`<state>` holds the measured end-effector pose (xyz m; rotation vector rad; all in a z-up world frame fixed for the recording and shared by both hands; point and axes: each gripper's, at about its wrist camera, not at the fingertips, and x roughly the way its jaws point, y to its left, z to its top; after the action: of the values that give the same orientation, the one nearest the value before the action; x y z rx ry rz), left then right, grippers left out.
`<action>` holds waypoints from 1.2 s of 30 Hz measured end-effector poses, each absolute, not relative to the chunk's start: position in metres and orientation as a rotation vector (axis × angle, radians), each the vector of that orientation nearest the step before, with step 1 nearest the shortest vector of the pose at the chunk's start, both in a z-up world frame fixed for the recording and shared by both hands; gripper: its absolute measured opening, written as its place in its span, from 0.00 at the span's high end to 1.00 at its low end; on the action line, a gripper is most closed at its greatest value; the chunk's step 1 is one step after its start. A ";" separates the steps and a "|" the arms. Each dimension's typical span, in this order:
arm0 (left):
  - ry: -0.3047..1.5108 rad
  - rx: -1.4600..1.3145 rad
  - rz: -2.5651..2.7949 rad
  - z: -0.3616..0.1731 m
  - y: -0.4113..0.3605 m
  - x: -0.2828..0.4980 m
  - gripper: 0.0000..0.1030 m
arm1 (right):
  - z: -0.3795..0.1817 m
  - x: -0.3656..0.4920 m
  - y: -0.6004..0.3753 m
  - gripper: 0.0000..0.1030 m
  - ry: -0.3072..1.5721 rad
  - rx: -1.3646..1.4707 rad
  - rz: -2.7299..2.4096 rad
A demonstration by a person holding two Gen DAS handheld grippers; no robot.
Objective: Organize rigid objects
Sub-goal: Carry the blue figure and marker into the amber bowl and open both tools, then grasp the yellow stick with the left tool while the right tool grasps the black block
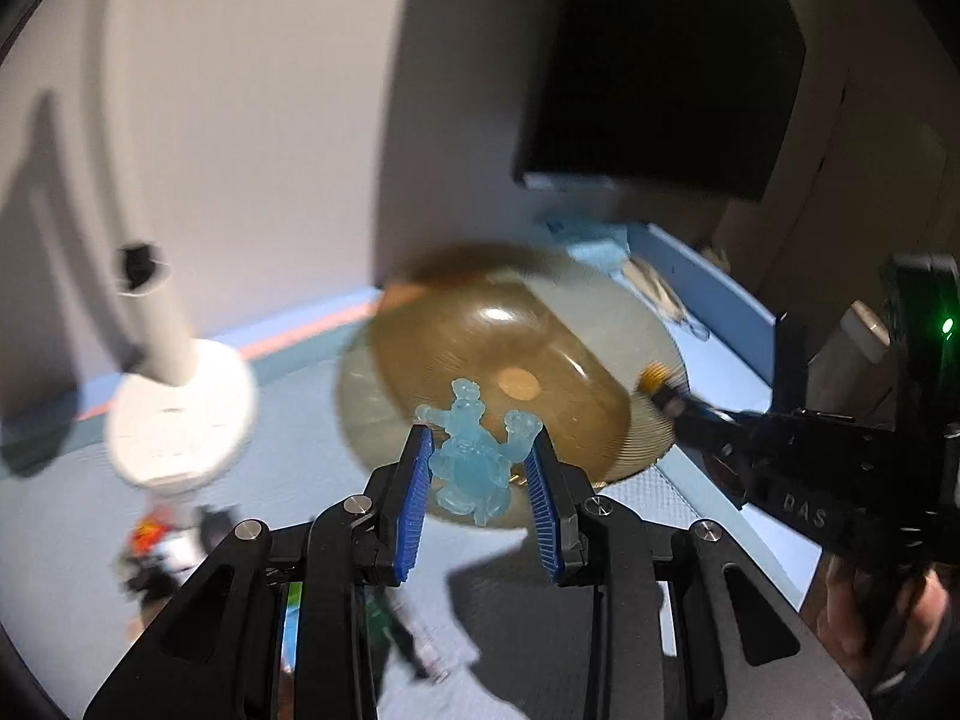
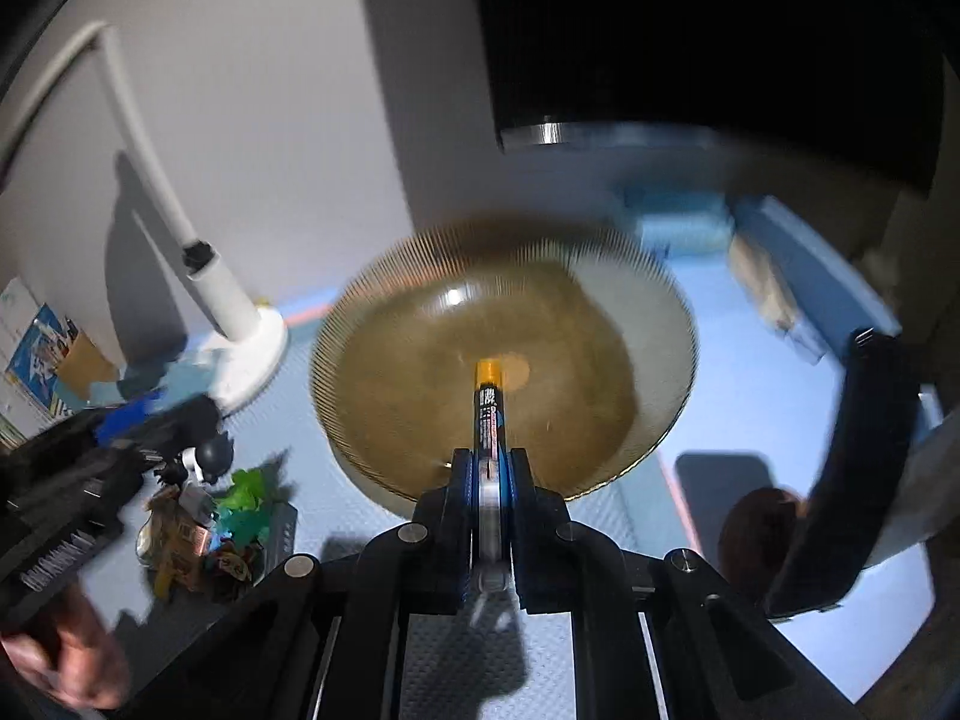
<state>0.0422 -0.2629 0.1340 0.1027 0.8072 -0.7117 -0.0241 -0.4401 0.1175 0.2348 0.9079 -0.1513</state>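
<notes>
An amber ribbed glass dish [image 1: 498, 354] sits on the blue mat, also in the right wrist view [image 2: 420, 384]. My left gripper [image 1: 480, 456] is shut on a translucent blue figurine [image 1: 471, 456] and holds it over the dish's near rim. My right gripper [image 2: 491, 462] is shut on a black marker with an orange cap [image 2: 489, 402], its tip over the dish's middle. The right gripper with the marker also shows at the right of the left wrist view [image 1: 663, 390].
A white desk lamp [image 1: 180, 420] stands left of the dish. A heap of small toys [image 2: 210, 516] lies at the front left. A black monitor [image 1: 660, 60] stands behind. A blue tray wall [image 1: 714, 300] runs at the right.
</notes>
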 end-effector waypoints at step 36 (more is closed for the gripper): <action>0.874 -0.138 -0.203 0.044 0.008 -0.017 0.16 | 0.034 -0.058 -0.323 0.49 0.888 0.217 0.092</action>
<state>-0.0174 0.0080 0.0441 -0.1376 0.8744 -0.2032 -0.0578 -0.3233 0.0341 0.2174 0.8881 0.0924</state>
